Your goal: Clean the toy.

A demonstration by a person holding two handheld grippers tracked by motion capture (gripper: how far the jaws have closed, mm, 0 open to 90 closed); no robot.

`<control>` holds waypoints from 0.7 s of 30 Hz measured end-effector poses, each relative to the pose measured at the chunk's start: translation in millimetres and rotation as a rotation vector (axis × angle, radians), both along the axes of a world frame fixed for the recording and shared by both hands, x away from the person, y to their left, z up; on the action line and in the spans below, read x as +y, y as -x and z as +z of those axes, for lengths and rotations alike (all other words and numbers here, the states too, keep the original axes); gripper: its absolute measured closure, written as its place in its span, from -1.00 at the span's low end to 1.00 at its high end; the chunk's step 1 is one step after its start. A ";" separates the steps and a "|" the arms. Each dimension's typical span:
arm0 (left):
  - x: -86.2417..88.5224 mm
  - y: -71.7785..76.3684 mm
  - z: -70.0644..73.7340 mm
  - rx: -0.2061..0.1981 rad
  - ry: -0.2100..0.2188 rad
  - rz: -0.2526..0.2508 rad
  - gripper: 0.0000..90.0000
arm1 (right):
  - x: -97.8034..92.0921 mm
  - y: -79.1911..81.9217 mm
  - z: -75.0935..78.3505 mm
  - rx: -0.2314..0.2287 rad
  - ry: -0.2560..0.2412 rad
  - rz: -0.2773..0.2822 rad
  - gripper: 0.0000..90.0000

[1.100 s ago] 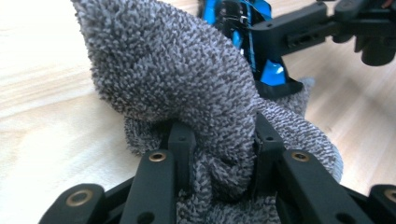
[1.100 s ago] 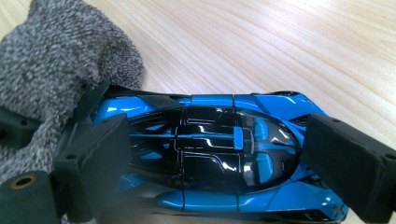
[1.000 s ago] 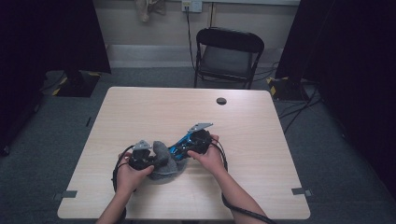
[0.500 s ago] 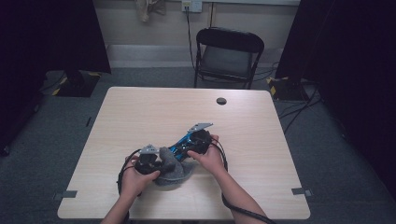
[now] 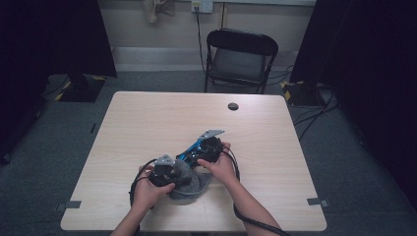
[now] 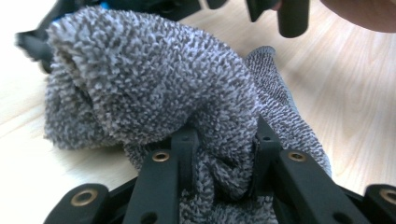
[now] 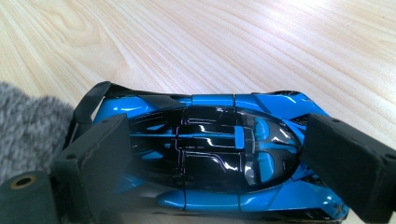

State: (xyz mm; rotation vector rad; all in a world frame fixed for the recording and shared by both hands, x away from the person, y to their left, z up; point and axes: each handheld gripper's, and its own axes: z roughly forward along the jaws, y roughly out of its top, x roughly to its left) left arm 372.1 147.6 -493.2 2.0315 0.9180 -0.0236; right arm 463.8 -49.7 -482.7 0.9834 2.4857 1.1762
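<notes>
Here, the left gripper (image 6: pixel 219 163) has its two black jaws pinched into a grey terry cloth (image 6: pixel 154 79); the fabric bunches up between them and balloons out ahead in a thick fold. In the high view the left gripper (image 5: pixel 164 172) sits at the near middle of the table, gripped by the person's left hand (image 5: pixel 147 189), and the cloth (image 5: pixel 189 182) lies crumpled on the tabletop just to its right, partly under the tool.

The right gripper (image 7: pixel 224 154) has its jaws around a blue and black toy car (image 7: pixel 210 154), one jaw against each end of the body; both appear to touch it, so it reads as clamped. The car rests on the wood, long side across that view, roof towards the camera. The cloth's fuzzy edge (image 7: pixel 28 126) lies against one end of the car. In the high view the right gripper (image 5: pixel 209 147) is held by the right hand (image 5: pixel 221 164), with the car (image 5: pixel 189 152) showing as a blue streak between the two tools, touching the cloth.

Farther out: the pale wooden table (image 5: pixel 147 118) has a small dark round disc (image 5: pixel 233 106) near its far edge, well apart from the work. A black folding chair (image 5: pixel 238 56) stands behind the table against the wall. Cables trail from both grippers over the near edge.
</notes>
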 end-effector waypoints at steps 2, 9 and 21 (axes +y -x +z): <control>-3.7 1.2 0.6 0.001 -0.001 -0.017 0.55 | 0.1 -0.3 0.1 0.000 0.001 0.001 -0.83; 2.2 6.7 8.6 0.014 -0.008 -0.029 0.55 | -0.1 -0.1 -0.1 -0.001 -0.001 0.001 -0.83; 64.4 -2.3 21.1 -0.029 0.009 0.133 0.54 | -0.9 0.4 -1.0 -0.008 -0.008 0.000 -0.83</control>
